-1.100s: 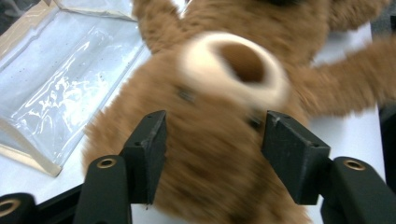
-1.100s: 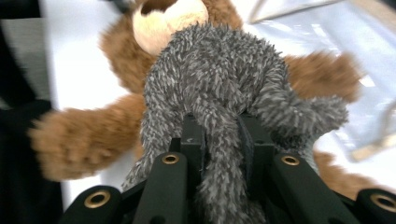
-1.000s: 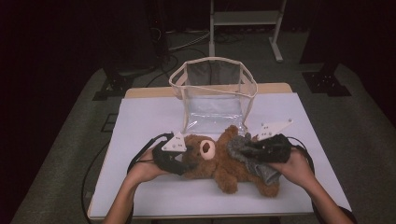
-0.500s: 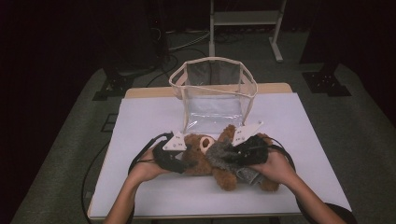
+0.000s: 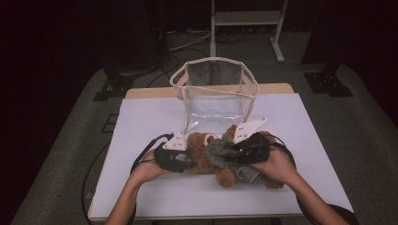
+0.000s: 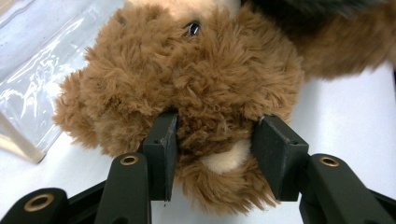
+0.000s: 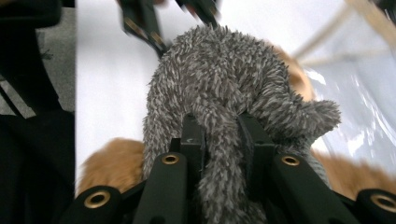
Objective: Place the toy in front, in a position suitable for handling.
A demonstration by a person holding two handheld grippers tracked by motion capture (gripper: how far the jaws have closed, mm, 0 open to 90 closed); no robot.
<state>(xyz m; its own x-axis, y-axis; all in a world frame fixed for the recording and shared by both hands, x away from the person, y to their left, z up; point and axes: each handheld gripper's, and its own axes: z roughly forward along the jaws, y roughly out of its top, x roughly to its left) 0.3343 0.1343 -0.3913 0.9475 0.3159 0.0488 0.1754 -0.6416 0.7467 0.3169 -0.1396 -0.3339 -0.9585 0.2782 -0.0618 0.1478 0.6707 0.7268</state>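
My left gripper (image 5: 191, 164) sits lower left of centre in the high view, jaws just closing, fur pressed between them; my right gripper (image 5: 220, 153) lies right of centre, pointing left, jaws clamped tight; both forearms enter from the bottom edge.

The teddy bear (image 6: 187, 93) is shaggy brown plush with a paler, smoother cream patch at 6 o'clock on its head. The grey garment (image 7: 219, 93) is coarse, tufted fleece. The left gripper (image 6: 212, 149) has matt black plastic jaws with brass-coloured rivets. The bag (image 5: 213, 93) at 12 o'clock is glossy clear plastic with cloth trim. The table (image 5: 141, 122) is matt white.
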